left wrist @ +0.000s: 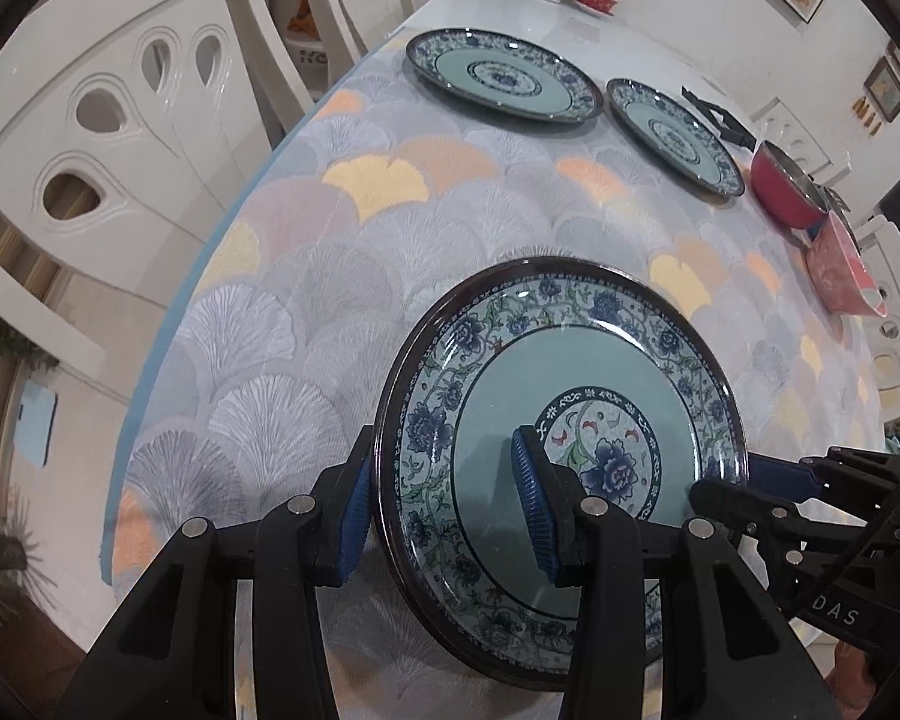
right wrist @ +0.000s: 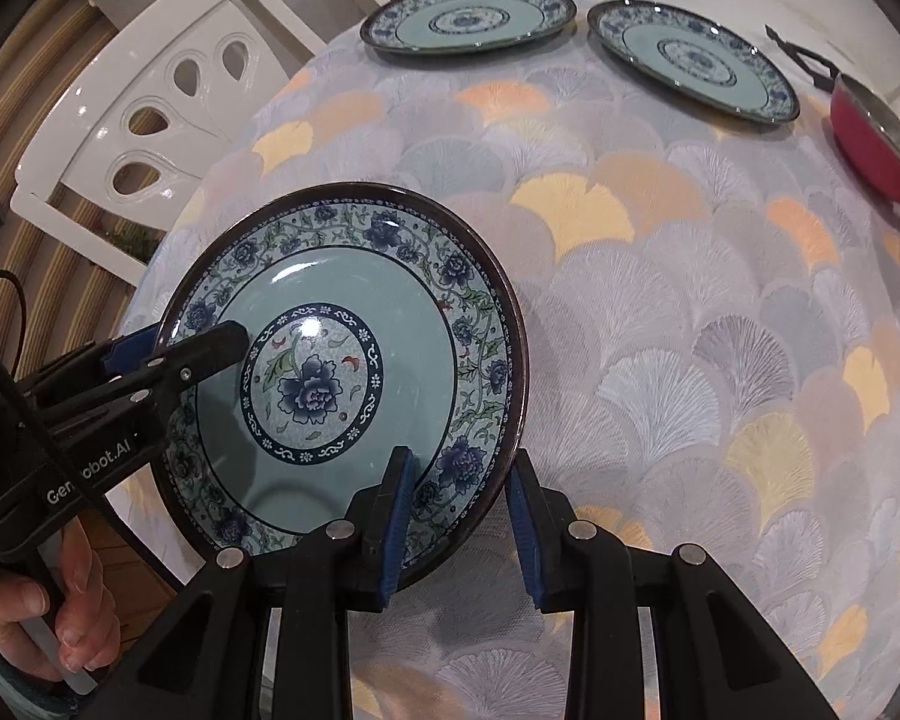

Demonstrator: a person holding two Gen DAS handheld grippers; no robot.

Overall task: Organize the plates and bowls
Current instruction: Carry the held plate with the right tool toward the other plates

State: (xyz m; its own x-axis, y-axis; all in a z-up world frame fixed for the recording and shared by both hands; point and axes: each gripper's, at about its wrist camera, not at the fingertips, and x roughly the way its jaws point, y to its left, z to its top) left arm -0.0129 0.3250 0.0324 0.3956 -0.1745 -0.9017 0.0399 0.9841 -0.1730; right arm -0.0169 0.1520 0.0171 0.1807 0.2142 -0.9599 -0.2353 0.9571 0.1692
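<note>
Round table (left wrist: 306, 276) under a fan-patterned cloth, white carved chairs (left wrist: 120, 138) crowding its far-left edge; three blue floral plates counted, two flat at the far side (left wrist: 501, 75) (left wrist: 675, 135), one near plate (left wrist: 561, 414) tilted at the front edge; two red bowls at the right, round (left wrist: 786, 192) and squarish (left wrist: 843, 276); left gripper (left wrist: 444, 504) astride the near plate's left rim, jaws parted; right gripper (right wrist: 459, 516) straddling its right rim, jaws likewise spread.
</note>
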